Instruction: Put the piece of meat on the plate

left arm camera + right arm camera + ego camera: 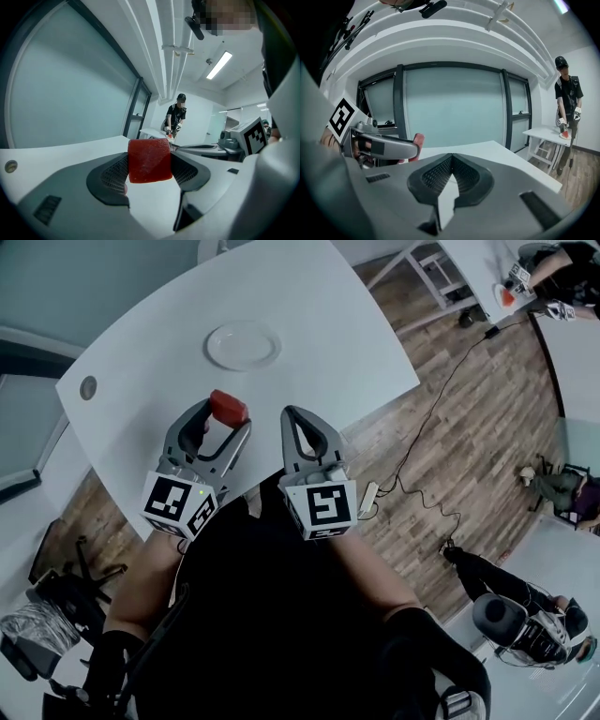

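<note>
**Left tongs grasp the meat over the counter; right tongs are clenched beside them.**

The white counter (309, 324) fills the upper part of the head view, with wooden floor (469, 427) at 3 o'clock and another person (525, 615) standing at 5 o'clock. The left tongs (225, 418) and right tongs (292, 418) sit side by side near the centre, both pointing toward 12 o'clock over the counter's near edge. In the left gripper view the jaws press on both sides of the red meat (149, 160), with white counter showing beneath it. In the right gripper view the jaws meet tip to tip. The white plate (243, 345) lies on the counter at 12 o'clock from the meat, apart from it. A small round grommet (88, 387) sits in the counter at 9 o'clock from the plate.
</note>
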`<state>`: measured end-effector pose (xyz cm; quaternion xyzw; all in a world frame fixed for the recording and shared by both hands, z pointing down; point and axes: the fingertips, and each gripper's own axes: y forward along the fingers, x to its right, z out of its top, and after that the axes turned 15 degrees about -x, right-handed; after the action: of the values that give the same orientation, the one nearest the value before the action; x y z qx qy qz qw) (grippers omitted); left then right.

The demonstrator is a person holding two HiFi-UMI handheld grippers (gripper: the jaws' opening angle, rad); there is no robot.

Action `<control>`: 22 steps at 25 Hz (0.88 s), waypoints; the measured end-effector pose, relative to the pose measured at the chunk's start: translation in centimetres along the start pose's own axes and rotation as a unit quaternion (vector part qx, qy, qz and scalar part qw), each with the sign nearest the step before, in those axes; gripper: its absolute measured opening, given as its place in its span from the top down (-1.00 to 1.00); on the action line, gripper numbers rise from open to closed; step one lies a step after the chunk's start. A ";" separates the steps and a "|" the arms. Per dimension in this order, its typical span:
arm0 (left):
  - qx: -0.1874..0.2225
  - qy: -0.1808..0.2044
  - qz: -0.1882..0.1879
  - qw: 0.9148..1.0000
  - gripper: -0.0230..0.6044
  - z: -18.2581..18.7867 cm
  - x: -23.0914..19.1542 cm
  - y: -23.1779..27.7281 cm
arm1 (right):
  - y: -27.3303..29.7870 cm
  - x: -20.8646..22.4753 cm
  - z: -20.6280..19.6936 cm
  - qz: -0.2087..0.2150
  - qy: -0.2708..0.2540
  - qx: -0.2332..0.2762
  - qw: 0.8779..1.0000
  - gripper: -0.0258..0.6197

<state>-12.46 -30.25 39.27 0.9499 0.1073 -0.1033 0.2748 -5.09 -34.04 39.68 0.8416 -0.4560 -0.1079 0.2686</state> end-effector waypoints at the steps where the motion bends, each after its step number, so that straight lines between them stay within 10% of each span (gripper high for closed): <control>1: -0.003 -0.003 0.004 1.000 0.04 0.0 -0.3 0.6 | 0.6 0.3 0.0 0.005 -0.001 -0.005 1.000 0.91; 22: -0.085 -0.030 0.062 0.994 0.04 -3.4 -7.9 10.8 | 13.6 3.9 -1.7 0.050 -0.007 -0.062 0.997 0.91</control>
<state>-16.71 -38.46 49.44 0.9246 0.0482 -0.1046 0.3630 -11.80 -42.57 48.83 0.7988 -0.4917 -0.1284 0.3219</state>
